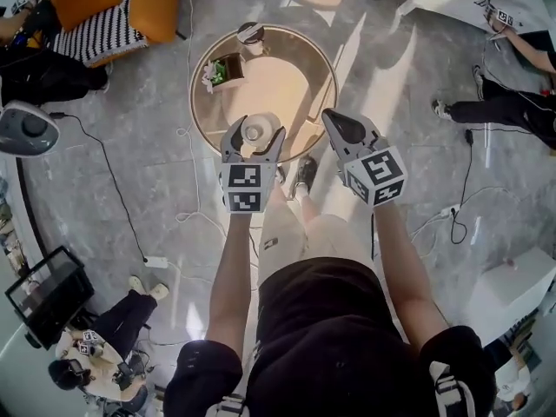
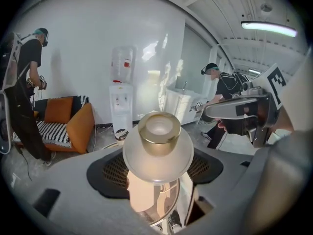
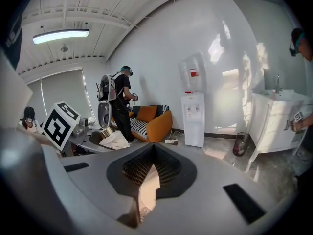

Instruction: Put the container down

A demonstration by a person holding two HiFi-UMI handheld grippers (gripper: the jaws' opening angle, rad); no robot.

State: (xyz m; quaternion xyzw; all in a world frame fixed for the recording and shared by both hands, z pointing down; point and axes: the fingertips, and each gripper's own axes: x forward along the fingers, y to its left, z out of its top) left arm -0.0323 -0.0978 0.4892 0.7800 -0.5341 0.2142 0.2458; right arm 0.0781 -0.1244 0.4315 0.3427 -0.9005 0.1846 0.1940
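Note:
A frosted white container (image 2: 157, 148) with a gold neck (image 2: 158, 131) sits upright between the jaws of my left gripper (image 2: 159, 174), which is shut on it. From the head camera the container (image 1: 254, 132) and left gripper (image 1: 253, 142) hang over the near rim of a round table (image 1: 318, 66) with a wooden top. My right gripper (image 1: 335, 125) is held just right of it, shut, with nothing between its jaws (image 3: 154, 166). In the right gripper view the container (image 3: 111, 140) appears at the left, beside the left gripper's marker cube (image 3: 60, 123).
A small potted plant in a box (image 1: 225, 70) and a round object (image 1: 250, 32) stand on the table's far side. Cables (image 1: 187, 146) run over the grey floor. An orange sofa (image 1: 130, 7) is at the far left; other people stand around the room.

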